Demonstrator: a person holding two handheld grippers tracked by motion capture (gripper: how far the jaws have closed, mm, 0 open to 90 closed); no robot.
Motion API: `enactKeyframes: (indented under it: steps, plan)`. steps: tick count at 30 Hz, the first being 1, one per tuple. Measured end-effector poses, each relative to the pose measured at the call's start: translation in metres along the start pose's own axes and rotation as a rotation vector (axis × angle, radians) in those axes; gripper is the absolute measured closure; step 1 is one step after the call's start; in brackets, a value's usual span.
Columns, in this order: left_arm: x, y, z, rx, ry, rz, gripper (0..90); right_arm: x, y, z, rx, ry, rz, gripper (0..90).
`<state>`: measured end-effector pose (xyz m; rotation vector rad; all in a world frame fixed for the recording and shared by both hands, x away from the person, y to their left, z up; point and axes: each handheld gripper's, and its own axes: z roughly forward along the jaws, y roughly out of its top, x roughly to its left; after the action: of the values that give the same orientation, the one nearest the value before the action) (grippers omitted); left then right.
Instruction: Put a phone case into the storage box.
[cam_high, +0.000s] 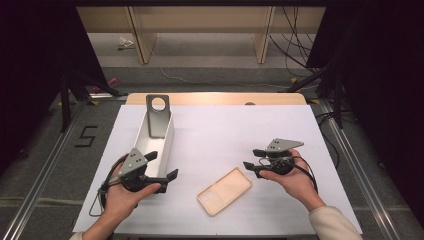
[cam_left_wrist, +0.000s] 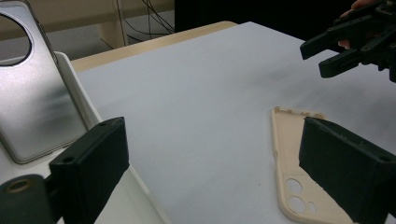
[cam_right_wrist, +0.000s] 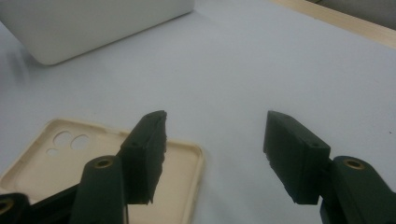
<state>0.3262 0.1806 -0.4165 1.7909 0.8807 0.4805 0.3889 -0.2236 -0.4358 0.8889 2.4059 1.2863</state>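
Left hand-held gripper (cam_left_wrist: 219, 172) with jaws standing wide apart, nothing between the pads. Beige phone case (cam_left_wrist: 292, 158) lying flat on the white surface (cam_left_wrist: 196, 88), inner side up, camera cutouts toward the near end, partly covered by the right-hand jaw. Silver phone (cam_left_wrist: 35, 98) leaning upright in a white tray (cam_left_wrist: 77, 88) at left; right hand-held gripper (cam_left_wrist: 331, 51) at upper right, above the surface, jaws parted.

One beige phone case (cam_high: 224, 191) lies on the white table cover (cam_high: 225, 130). One white rectangular bin (cam_high: 155, 142) holds one grey phone (cam_high: 158, 116). Two black handheld grippers, left (cam_high: 162, 167) and right (cam_high: 252, 160).
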Motion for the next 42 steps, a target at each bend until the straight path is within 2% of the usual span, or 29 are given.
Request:
enactKeyframes:
  steps: [8, 27, 34, 38, 42]
  plan:
    - [-0.003, 0.000, 0.001, 0.006, 0.000, 0.012, 8.2, 0.005, 0.001, -0.001, -0.001, 0.011, -0.018, 41.3]
    - [-0.001, -0.001, 0.002, 0.014, 0.001, 0.012, 8.2, 0.006, 0.002, -0.001, 0.002, 0.016, -0.016, 41.2]
    - [0.001, -0.002, 0.003, 0.015, 0.001, 0.003, 8.2, 0.011, 0.004, 0.001, 0.008, 0.039, -0.034, 41.4]
    - [0.001, -0.003, 0.004, 0.016, -0.009, 0.008, 8.2, 0.016, 0.007, 0.005, 0.026, 0.068, -0.058, 46.4]
    - [0.001, -0.004, 0.004, 0.019, -0.008, 0.001, 8.4, 0.023, 0.009, 0.008, 0.067, 0.150, -0.100, 65.2]
